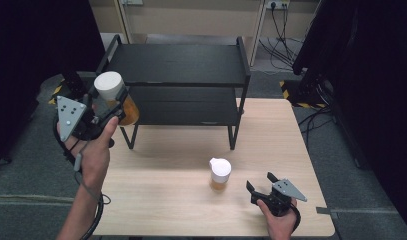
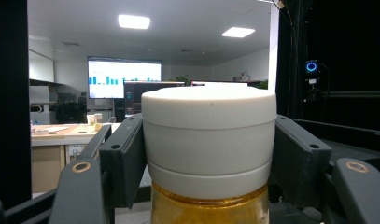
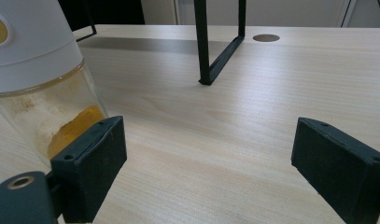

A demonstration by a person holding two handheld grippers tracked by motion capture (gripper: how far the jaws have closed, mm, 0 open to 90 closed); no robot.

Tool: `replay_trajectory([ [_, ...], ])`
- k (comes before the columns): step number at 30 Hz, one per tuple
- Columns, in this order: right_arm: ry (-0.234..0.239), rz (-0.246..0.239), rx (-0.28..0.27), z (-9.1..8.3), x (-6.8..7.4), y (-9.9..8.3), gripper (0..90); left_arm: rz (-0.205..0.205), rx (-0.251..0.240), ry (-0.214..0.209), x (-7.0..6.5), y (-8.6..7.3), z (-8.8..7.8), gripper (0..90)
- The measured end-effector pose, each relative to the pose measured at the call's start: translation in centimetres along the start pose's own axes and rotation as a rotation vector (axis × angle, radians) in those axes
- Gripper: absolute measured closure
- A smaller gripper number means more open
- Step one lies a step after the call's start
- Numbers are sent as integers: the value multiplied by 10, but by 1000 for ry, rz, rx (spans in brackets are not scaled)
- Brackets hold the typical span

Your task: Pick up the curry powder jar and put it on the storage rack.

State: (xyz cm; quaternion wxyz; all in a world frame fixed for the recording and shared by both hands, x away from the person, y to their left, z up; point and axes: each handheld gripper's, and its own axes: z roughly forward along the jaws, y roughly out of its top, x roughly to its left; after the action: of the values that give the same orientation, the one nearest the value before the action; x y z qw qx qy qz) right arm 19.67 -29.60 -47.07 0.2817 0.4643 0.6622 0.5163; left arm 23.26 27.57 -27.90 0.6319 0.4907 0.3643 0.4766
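Note:
My left gripper (image 1: pixel 112 100) is shut on a white-capped jar (image 1: pixel 111 89) of amber contents, held in the air at the left end of the black two-tier shelf (image 1: pixel 181 65). In the left gripper view both jaws press the white cap (image 2: pixel 209 140) from either side. A second jar (image 1: pixel 220 173) with a white lid and yellow powder stands upright on the wooden table (image 1: pixel 161 200), right of centre. My right gripper (image 1: pixel 263 186) lies low by the table's front right, open, with the second jar (image 3: pixel 38 79) just left of its left jaw, outside the gap.
The shelf's legs (image 3: pixel 204 46) stand on the table's far half. A round cable hole (image 3: pixel 265 38) sits in the tabletop beyond. Cables and dark equipment (image 1: pixel 311 70) lie on the floor to the right.

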Motion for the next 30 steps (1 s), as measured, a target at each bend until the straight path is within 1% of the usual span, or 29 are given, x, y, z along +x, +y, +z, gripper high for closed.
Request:
replay_trajectory([
  [6, 1, 1, 1, 0, -1, 0, 105, 3, 1, 5, 1, 11, 8, 335],
  [10, 1, -2, 5, 0, 0, 1, 105, -12, 11, -9, 5, 20, 14, 335],
  [13, 0, -10, 6, 1, 1, 1, 105, -5, 12, -11, 7, 27, 18, 335],
  [18, 2, 0, 1, 0, 0, 0, 105, 1, 12, -4, 7, 35, 24, 335],
  [23, 3, 3, -1, 0, -1, 0, 105, -3, 18, -19, 8, 44, 31, 335],
  [25, 3, 6, 0, 0, -1, 0, 105, 10, 17, -16, 6, 47, 35, 336],
  [26, 3, 6, -1, 0, -1, 0, 105, 11, 17, -16, 6, 49, 36, 335],
  [30, 3, 4, -2, 0, -1, 0, 105, -2, 19, -14, 8, 52, 43, 335],
])
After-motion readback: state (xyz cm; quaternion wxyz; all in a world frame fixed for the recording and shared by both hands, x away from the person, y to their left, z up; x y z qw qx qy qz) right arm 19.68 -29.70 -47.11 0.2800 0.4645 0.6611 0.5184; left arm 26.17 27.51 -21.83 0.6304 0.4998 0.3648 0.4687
